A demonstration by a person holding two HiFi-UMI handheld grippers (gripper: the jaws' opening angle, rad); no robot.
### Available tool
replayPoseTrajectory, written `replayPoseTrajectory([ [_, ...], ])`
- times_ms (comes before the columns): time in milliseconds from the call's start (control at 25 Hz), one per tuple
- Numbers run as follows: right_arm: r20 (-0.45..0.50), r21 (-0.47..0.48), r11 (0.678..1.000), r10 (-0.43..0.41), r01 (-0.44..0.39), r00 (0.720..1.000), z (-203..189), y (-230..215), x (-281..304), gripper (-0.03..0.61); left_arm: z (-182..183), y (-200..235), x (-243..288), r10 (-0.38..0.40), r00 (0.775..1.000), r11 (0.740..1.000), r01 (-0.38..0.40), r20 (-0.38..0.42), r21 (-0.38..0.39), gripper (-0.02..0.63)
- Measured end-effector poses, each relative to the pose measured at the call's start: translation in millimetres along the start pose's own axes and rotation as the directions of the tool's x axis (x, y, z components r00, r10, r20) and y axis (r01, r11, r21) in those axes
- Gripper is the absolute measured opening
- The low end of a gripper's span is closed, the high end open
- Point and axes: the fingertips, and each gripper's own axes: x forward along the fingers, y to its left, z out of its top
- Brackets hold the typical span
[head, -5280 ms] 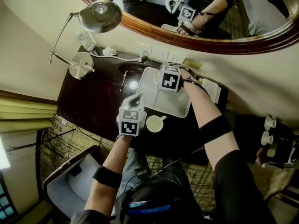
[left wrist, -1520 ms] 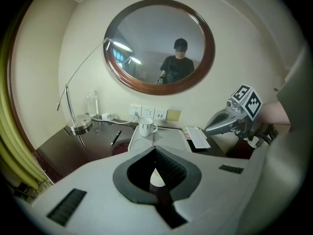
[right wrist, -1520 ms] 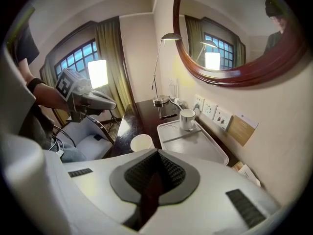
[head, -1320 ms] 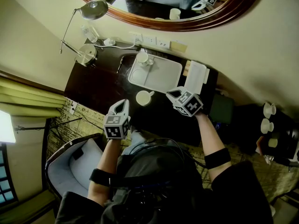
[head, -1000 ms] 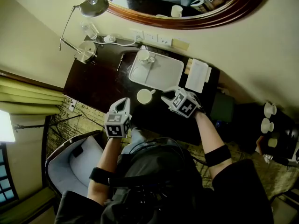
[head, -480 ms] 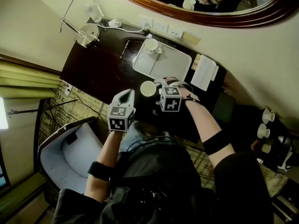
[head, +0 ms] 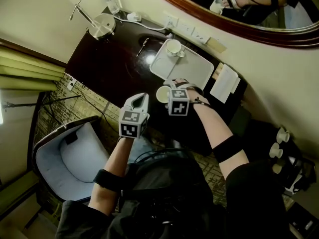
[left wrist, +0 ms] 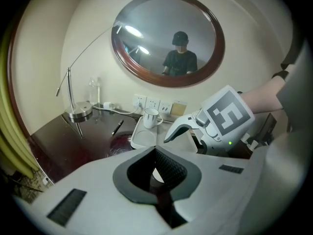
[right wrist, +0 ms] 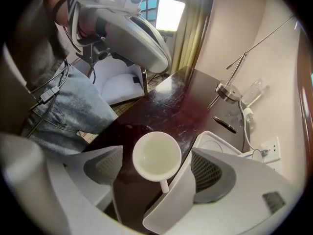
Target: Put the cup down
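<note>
A white cup [right wrist: 156,155] stands upright on the dark desk [head: 109,66], handle toward the camera in the right gripper view. My right gripper [right wrist: 156,169] points steeply down over it. Its jaws have just been opening and now stand wide on either side of the cup, with the pads [right wrist: 209,173] clear of the rim. In the head view the cup [head: 161,94] shows just left of the right gripper [head: 170,89]. My left gripper [head: 140,100] hovers nearer the desk's front edge, shut with nothing in it [left wrist: 159,168]. A second cup [head: 174,47] sits on the white tray [head: 195,68].
A desk lamp [head: 102,25], a water bottle [head: 112,1] and a pen [head: 143,46] lie at the desk's far left. White papers [head: 225,82] rest right of the tray. A grey chair [head: 72,156] stands in front, and wall sockets [left wrist: 152,103] sit under the mirror [left wrist: 168,39].
The right gripper swung from the right of the cup to above it, tipped downward and spread its jaws. The left gripper sank slightly.
</note>
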Motion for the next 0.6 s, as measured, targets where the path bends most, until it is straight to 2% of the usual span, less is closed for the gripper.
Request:
replayPoseTrajectory([
  [200, -0.014, 0.002, 1.000, 0.022, -0.022, 1.000, 3, 0, 15, 0.472, -3, 9, 5, 0.009, 1.000, 1.000, -0.009, 0.020, 0.004, -0.014],
  [440, -0.055, 0.003, 0.999, 0.043, -0.043, 0.998, -5, -1, 32, 0.469, -2, 1, 7, -0.031, 0.999, 0.999, 0.031, -0.011, -0.020, -0.014],
  [520, -0.075, -0.004, 0.998, 0.058, -0.058, 0.996, -8, 1, 36, 0.419, -2, 2, 8, -0.033, 0.999, 0.999, 0.032, -0.011, -0.018, -0.014],
  [600, -0.080, -0.006, 0.998, 0.056, -0.057, 0.995, -7, 2, 37, 0.422, -3, 3, 8, -0.036, 0.999, 0.999, 0.036, -0.012, -0.018, -0.014],
])
